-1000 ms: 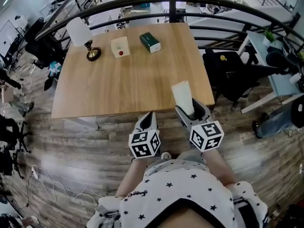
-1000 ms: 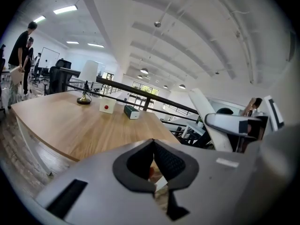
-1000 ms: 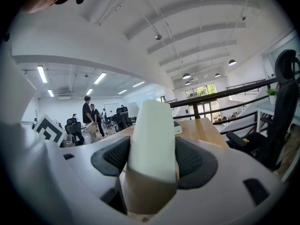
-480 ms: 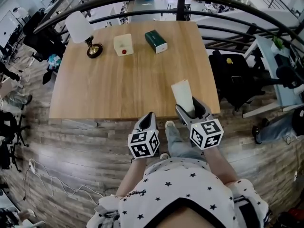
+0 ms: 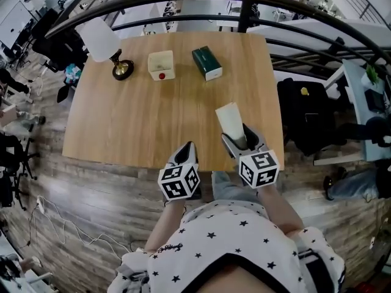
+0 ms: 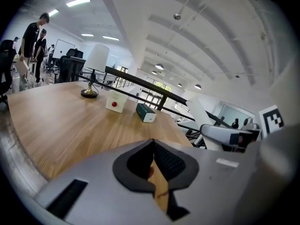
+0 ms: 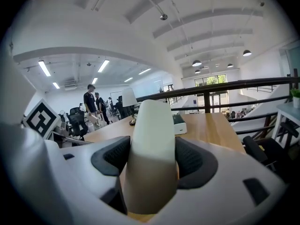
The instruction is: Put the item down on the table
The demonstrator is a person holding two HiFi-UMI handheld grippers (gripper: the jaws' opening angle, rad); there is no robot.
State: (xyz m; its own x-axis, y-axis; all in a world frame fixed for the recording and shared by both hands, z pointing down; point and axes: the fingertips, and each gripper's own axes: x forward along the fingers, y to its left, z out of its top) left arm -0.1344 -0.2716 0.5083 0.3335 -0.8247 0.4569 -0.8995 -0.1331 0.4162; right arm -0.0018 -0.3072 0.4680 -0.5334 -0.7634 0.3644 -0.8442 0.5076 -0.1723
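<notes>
- Looks like the carrying step: not yet put down.
- Held upright in the right gripper (image 5: 243, 140), jaws set wide and pressing on both sides of the tall cream-white thing with a rounded top (image 5: 231, 122).
- Seems to hang above the near right part of the light brown wooden table (image 5: 140, 121), close to the near edge, and looks lifted off the wood.
- Seen again in the right gripper view, filling the gap between the dark pads (image 7: 110, 156).
- Left gripper (image 5: 186, 157): jaws pressed together on nothing, waiting just beside the right one, at the near table edge.
- Next, most likely: reach a bit farther over the table, go down slowly, keep the bottom flat, then let go only when standing firm. Could tip over, being tall and thin.
- Plenty of bare wood in the middle and near parts for a landing spot.
- Along the far side, left to right: a white lamp with a shiny brass foot (image 5: 113, 60), a small cream box with a red dot (image 5: 161, 65), a dark green box with a white end (image 5: 206, 63).
- Past the far edge, a black curved railing (image 5: 183, 2).
- Under it all, a grey-brown plank floor (image 5: 91, 194); black chairs (image 5: 305, 115) to the right.
- Far off to the left in the left gripper view, people (image 6: 33, 29) standing in a big bright room.
</notes>
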